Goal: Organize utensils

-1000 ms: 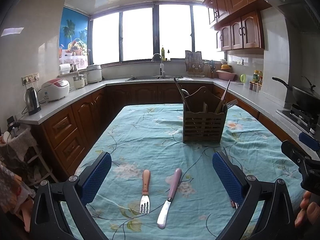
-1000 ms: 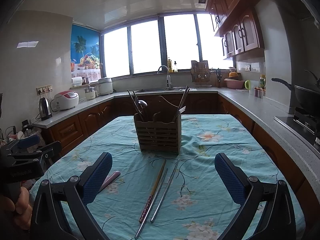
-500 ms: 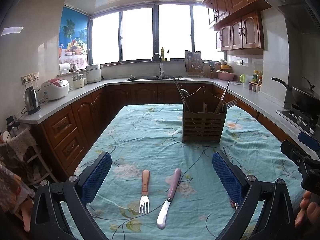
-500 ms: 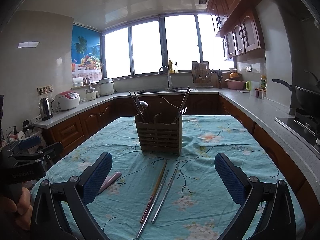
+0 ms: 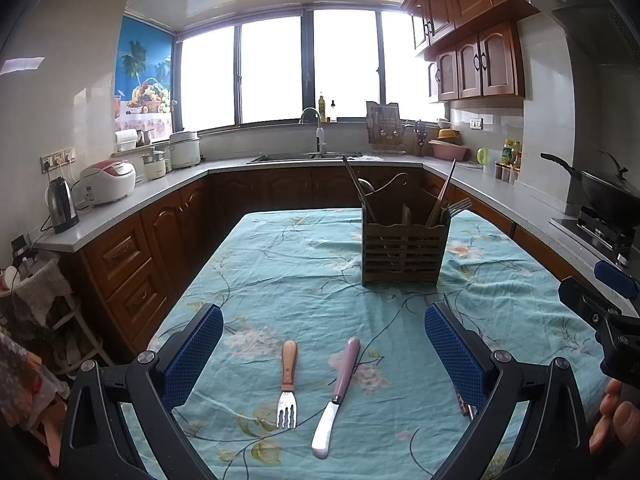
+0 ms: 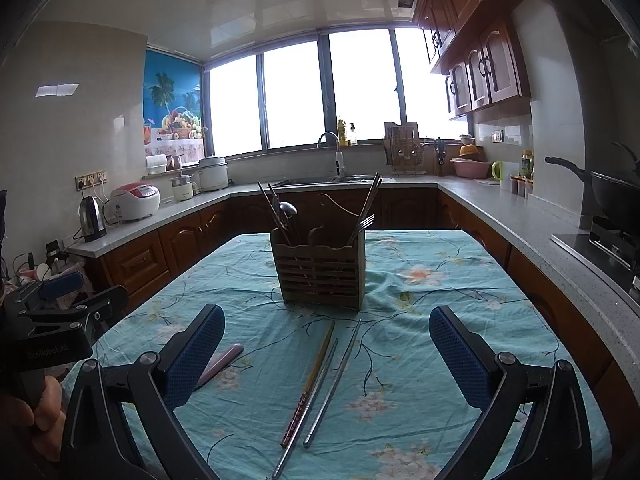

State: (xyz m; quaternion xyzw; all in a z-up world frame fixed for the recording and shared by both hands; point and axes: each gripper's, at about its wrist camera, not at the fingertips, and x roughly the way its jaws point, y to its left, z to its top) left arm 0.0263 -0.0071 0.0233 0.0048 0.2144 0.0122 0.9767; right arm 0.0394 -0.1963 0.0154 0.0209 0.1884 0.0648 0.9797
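A fork with a wooden handle (image 5: 288,384) and a butter knife with a pink handle (image 5: 338,392) lie on the floral tablecloth between the fingers of my open, empty left gripper (image 5: 324,356). A wooden utensil holder (image 5: 404,250) with chopsticks, a spoon and a fork in it stands farther back. In the right wrist view the holder (image 6: 322,270) stands ahead, and a wooden chopstick (image 6: 310,382) and two metal chopsticks (image 6: 332,380) lie between the fingers of my open, empty right gripper (image 6: 326,356). The knife's pink handle (image 6: 224,362) shows at the left.
The table (image 5: 280,264) is covered by a teal floral cloth. Wooden cabinets and a grey counter (image 5: 120,204) ring the room, with a kettle, rice cookers, a sink (image 5: 304,156) and a stove with a wok (image 5: 604,196). The other gripper shows at each view's edge.
The right wrist view has shifted slightly: the holder and chopsticks sit a little lower and nearer. The left gripper has barely moved. Both stay open.
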